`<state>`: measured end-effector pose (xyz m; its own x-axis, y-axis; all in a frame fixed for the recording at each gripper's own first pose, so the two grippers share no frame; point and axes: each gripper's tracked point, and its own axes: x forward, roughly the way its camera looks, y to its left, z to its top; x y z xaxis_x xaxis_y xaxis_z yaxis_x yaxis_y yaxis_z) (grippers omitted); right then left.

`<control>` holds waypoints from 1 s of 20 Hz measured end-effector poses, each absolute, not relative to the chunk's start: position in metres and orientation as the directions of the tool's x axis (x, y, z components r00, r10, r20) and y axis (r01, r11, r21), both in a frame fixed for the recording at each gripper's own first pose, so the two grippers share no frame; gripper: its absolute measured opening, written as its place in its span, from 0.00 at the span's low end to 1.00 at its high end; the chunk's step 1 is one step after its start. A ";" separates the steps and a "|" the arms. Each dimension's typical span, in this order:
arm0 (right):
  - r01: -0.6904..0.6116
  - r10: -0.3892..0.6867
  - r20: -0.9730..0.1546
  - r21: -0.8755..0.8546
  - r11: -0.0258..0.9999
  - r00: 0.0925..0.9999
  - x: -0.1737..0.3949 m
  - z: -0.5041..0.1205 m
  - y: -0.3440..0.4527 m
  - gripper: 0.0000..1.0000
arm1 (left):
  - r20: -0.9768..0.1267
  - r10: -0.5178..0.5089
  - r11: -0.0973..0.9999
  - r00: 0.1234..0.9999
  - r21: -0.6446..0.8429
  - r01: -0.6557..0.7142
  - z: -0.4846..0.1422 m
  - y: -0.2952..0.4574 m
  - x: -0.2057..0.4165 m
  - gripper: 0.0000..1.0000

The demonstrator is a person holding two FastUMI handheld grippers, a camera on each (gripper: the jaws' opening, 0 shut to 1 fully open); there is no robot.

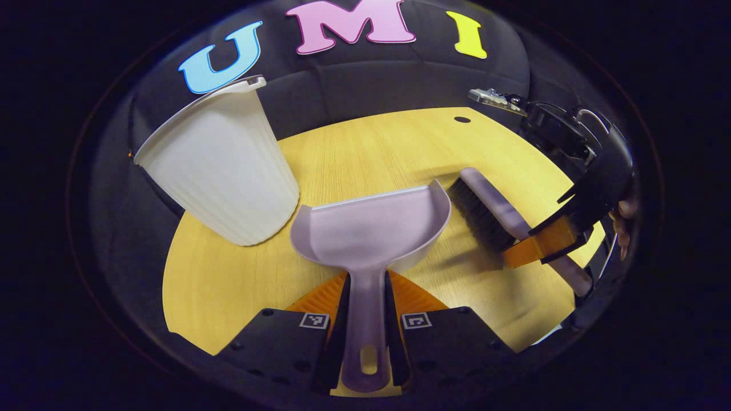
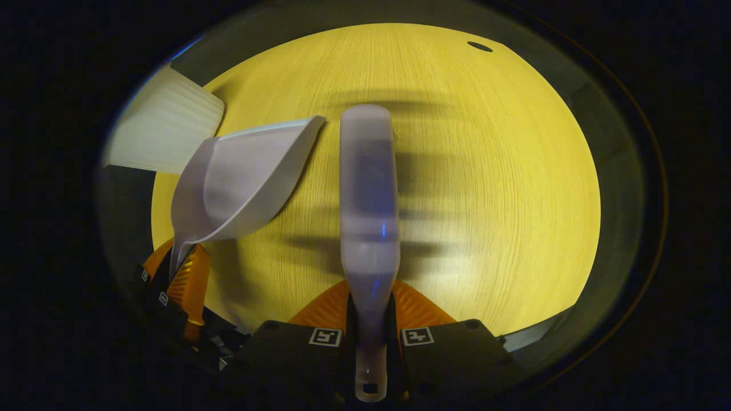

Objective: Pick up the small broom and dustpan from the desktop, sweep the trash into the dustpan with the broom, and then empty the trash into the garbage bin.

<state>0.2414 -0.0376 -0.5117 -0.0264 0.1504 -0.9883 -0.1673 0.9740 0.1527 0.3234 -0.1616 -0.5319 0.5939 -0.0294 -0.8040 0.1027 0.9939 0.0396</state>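
White ribbed plastic marks the bin (image 1: 220,165), which stands at the left on the yellow desktop (image 1: 371,148), just beside the dustpan (image 1: 371,228). The left gripper (image 1: 365,319) is clamped on the dustpan handle, both fingers pressing its sides, with the pan's open mouth facing away toward the booth wall. To the right, the broom (image 1: 494,214) is carried by the right gripper (image 1: 548,240), whose fingers are closed on its handle; bristles point toward the pan, near its right rim but apart from it. Pick-up of both tools is therefore complete. Sweeping and emptying appear to remain, judged from the pan, which looks bare inside. No trash can be made out on the desktop. In the right gripper view the broom (image 2: 368,217) is blurred, its bristles hidden beneath the back, and whether pan or bristles touch the desktop cannot be determined. The bin's interior is hidden.
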 end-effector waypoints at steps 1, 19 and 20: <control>-0.168 0.144 -0.989 0.145 0.975 -0.020 0.243 -0.513 -0.040 0.25 | -0.802 -0.028 0.994 0.597 0.042 0.102 -0.533 -0.163 0.322 0.31; -0.148 0.223 -0.943 0.191 0.970 0.249 0.271 -0.440 -0.070 0.99 | -0.685 -0.022 0.999 0.728 -0.036 -0.004 -0.445 -0.163 0.307 0.77; -0.164 0.237 -0.926 0.195 0.967 0.294 0.276 -0.427 -0.072 0.99 | -0.665 -0.021 0.998 0.747 -0.052 -0.018 -0.431 -0.164 0.308 0.77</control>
<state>0.2761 -0.0724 -0.4269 0.2944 0.2366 -0.9259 -0.1643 0.9670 0.1948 0.3079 -0.1641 -0.4311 0.7465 -0.0207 -0.6650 -0.0183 0.9985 -0.0517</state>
